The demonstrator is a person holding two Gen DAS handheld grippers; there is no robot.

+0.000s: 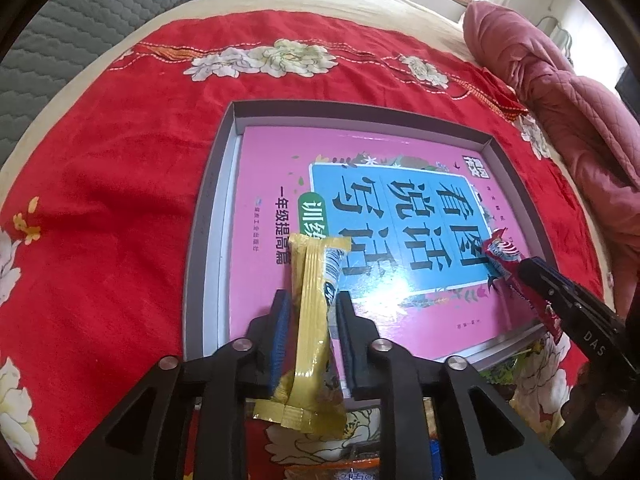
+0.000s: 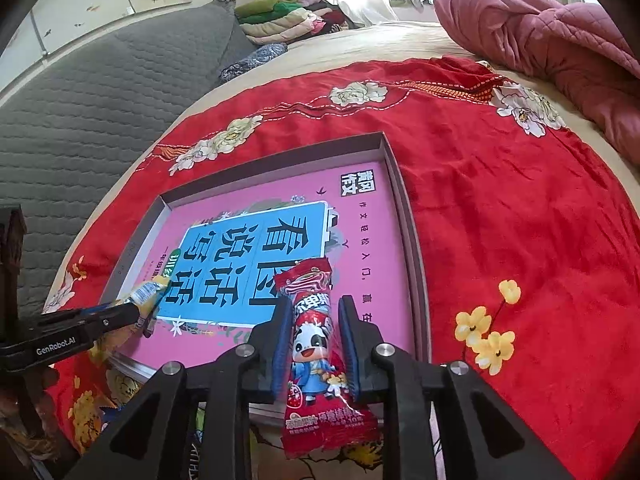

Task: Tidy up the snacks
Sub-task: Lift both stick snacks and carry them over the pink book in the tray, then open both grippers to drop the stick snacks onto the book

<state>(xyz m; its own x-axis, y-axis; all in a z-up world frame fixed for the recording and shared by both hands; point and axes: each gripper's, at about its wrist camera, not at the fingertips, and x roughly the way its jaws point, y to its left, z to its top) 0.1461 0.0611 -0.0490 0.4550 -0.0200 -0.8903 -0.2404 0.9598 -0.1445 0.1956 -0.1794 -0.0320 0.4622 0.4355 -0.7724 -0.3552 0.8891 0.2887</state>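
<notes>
Left claw (image 1: pixel 310 306) clenched on a yellow snack packet (image 1: pixel 310 320), blue pads pressing both long sides; packet's long axis along the fingers, far end pointing forward over the pink book (image 1: pixel 360 148), near end trailing back between the arms. Right claw (image 2: pixel 314 312) clenched on a red snack packet (image 2: pixel 316 344) with a cartoon panda, long axis likewise along the fingers, crimped top aimed forward, printed bottom hanging toward the camera. Both packets held above the near end of a shallow grey box (image 1: pixel 208 208), with the book lying flat inside it. Box resting on a red floral cloth (image 1: pixel 120 160) spread over a bed. Pink quilt (image 2: pixel 540 32) bunched at the far right, grey quilted cushion (image 2: pixel 100 100) to the left
</notes>
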